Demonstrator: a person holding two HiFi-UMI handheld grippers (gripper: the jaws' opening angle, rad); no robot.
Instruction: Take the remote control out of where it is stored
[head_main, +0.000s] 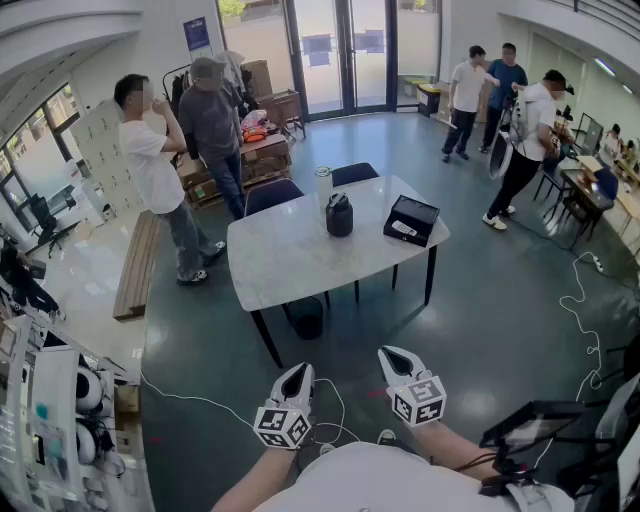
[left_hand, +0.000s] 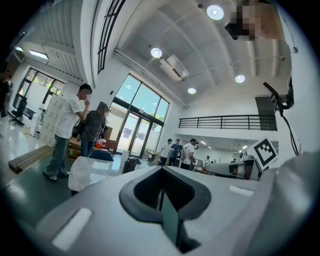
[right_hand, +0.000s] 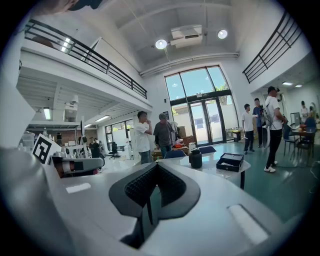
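A black open box lies on the right end of the white table, with a pale remote control inside it. The right gripper view shows the same box far off on the table. Both grippers hang near my body, well short of the table. My left gripper is shut and holds nothing; its own view shows the pads pressed together, aimed up at the hall. My right gripper is shut and holds nothing too, its pads meeting along a thin line.
A black jug and a white cup stand mid-table. Two dark chairs sit behind it. Two people stand at the left, others at the right. A wooden bench and floor cables flank the table.
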